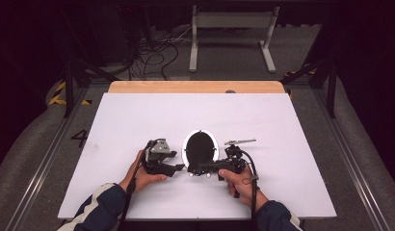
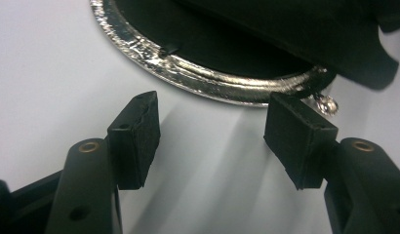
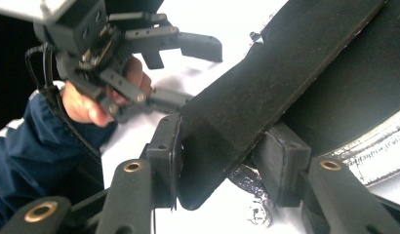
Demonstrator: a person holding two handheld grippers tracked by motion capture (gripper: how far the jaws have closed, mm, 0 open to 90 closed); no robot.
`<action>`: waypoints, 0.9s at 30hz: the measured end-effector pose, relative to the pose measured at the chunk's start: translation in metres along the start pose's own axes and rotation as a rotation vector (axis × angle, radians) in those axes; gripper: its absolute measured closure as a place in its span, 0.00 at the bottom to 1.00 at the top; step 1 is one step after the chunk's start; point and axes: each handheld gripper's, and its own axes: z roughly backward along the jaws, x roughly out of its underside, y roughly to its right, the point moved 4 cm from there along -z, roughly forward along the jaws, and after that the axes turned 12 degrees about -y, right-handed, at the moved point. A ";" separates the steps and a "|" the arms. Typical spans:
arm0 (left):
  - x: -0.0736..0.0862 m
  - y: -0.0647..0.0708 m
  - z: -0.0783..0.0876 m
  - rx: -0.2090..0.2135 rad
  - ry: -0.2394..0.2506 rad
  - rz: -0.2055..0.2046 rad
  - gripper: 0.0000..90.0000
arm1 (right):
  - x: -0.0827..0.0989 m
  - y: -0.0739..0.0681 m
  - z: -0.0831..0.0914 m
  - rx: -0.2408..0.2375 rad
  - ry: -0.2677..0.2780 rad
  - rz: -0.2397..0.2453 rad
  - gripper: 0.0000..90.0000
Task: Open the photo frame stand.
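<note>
Gripping a black flap (image 3: 266,92) of the silver-rimmed black piece (image 1: 200,147) at desk (image 1: 138,120) centre with right tool (image 3: 222,161); left tool (image 2: 212,141) released at nine o'clock. Next, probably: seizing the near rim (image 2: 208,83).

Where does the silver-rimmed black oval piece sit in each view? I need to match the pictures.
High view: silver-rimmed oval at table centre, between both hand-held grippers.
Left gripper view: its silver rim curves across the top, beyond the open jaws.
Right gripper view: rim at right edge.
Shared landmark: that shiny rim.
</note>
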 end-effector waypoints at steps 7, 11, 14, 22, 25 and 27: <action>-0.011 -0.018 -0.003 0.066 0.019 0.068 0.37 | 0.000 -0.001 0.000 0.016 -0.008 0.075 0.64; -0.014 -0.026 -0.005 0.109 0.033 0.094 0.35 | -0.001 -0.004 -0.001 0.034 -0.008 0.155 0.66; -0.016 -0.028 -0.006 0.137 0.037 0.085 0.31 | 0.000 -0.005 0.000 0.040 -0.008 0.208 0.66; -0.020 -0.028 -0.006 0.184 0.056 0.061 0.35 | 0.001 -0.010 0.000 0.066 -0.004 0.292 0.66; -0.020 -0.032 -0.004 0.201 0.074 0.059 0.40 | 0.002 -0.010 0.000 0.072 -0.005 0.303 0.66; -0.021 -0.032 -0.002 0.205 0.077 0.064 0.44 | 0.002 -0.010 0.001 0.073 -0.009 0.306 0.66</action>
